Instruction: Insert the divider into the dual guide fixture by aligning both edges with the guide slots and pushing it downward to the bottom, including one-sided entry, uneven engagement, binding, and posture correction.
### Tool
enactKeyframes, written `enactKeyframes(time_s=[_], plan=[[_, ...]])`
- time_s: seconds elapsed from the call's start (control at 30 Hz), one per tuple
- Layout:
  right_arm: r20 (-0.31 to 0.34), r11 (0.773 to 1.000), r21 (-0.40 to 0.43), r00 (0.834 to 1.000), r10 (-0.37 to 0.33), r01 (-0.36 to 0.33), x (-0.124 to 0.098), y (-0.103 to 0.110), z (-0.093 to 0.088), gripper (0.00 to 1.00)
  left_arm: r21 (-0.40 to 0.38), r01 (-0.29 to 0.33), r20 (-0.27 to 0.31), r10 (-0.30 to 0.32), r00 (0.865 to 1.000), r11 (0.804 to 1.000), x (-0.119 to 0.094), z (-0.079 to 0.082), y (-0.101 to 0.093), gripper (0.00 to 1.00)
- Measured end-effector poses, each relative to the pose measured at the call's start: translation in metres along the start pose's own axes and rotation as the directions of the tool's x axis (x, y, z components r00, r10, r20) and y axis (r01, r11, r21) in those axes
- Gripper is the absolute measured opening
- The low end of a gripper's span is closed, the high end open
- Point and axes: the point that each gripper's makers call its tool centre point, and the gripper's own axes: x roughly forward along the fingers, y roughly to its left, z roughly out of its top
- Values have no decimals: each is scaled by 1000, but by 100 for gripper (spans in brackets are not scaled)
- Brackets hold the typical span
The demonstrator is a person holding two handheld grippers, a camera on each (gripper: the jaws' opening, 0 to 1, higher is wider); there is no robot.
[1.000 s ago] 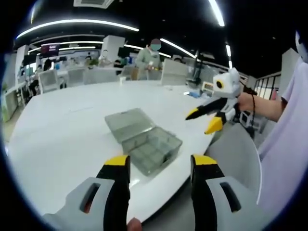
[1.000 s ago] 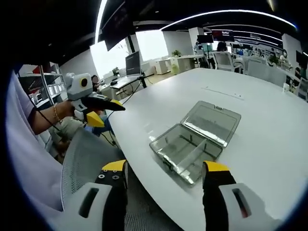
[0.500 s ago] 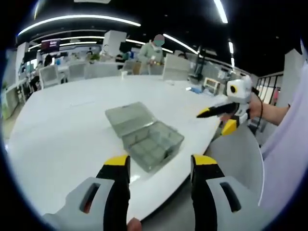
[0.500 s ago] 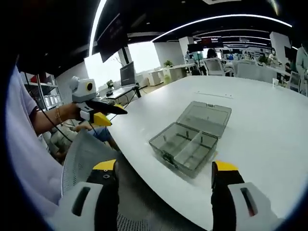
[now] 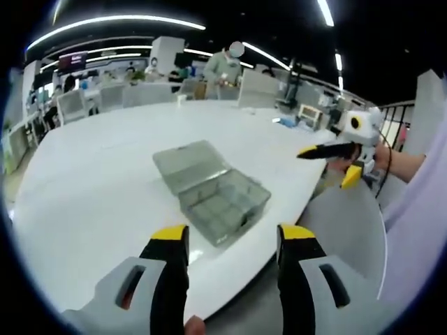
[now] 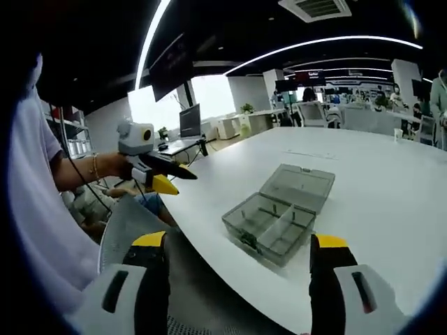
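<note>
The clear dual guide fixture (image 5: 209,192) (image 6: 279,212), a compartmented box with its lid laid open flat, sits on the white desk (image 5: 91,188) (image 6: 391,181) near its edge; its compartments look empty. I cannot make out the divider. The left hand-held gripper (image 5: 230,241) (image 6: 174,180) and right hand-held gripper (image 6: 241,248) (image 5: 336,162) are both spread apart, holding nothing. Since earlier, both have drawn slightly farther from the box.

Left gripper (image 5: 230,241) and right gripper (image 6: 241,248) both empty, fingers spread wide.
</note>
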Motion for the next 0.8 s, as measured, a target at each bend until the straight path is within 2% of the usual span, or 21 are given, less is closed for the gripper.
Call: enactKeyframes(time_s=[0.2,0.33,0.47,0.63,0.8], plan=[[-34,1000,-8,999,-1,1,1,-1,-15,79,-6,-11,-21,10,1000,1000,3,-1,4,49],[-16,1000,-4,1000,5,-5,1,0,-13,77,-5,-6,-23,6,1000,1000,4,-1,3,49],[-29,1000,11,1000,-4,4,0,-2,-19,75,-7,-10,-31,10,999,1000,5,0,5,49],[-35,1000,14,999,-12,12,0,-3,-21,73,-65,-32,-63,27,998,997,11,-2,14,49],[-42,1000,5,999,-11,11,0,-2,-23,72,-69,-58,-109,51,993,996,18,-7,20,49]])
